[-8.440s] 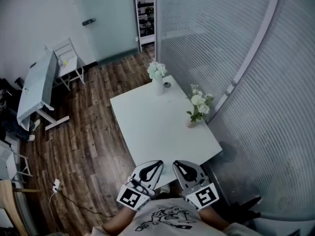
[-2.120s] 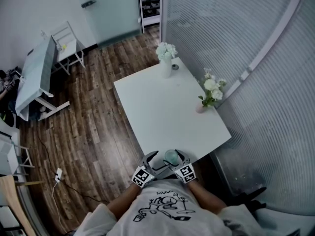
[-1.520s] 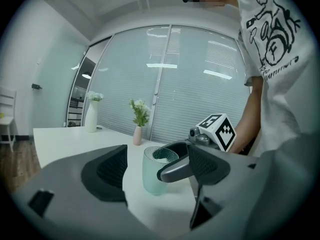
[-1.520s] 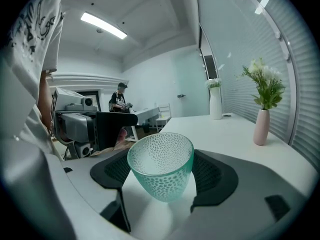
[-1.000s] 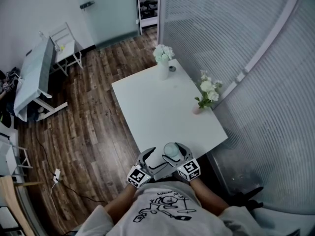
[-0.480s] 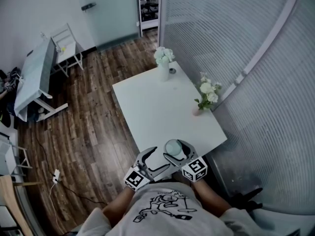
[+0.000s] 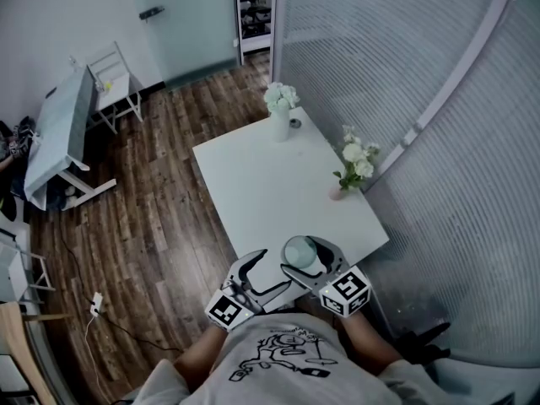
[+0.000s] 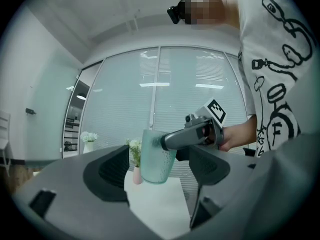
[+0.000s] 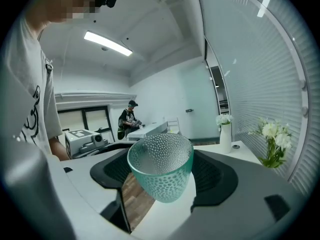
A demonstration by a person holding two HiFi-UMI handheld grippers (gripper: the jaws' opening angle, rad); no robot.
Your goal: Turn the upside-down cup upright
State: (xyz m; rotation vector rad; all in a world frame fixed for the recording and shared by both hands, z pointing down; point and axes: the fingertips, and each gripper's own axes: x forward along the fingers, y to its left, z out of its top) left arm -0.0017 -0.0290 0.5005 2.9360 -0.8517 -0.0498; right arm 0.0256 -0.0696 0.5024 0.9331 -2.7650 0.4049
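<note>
The right gripper [image 9: 161,176] has its jaws clamped on the cup [image 9: 160,161], which sits between them mouth-up with its axis near vertical and the table [image 7: 270,184] below. The left gripper [image 7: 263,273] is alongside, its jaws apart and empty.

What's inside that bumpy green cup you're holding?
Nothing that shows: the cup, gripped mouth-up by the right gripper, looks empty through its open rim and clear dimpled wall. The dimples blur its very bottom.
</note>
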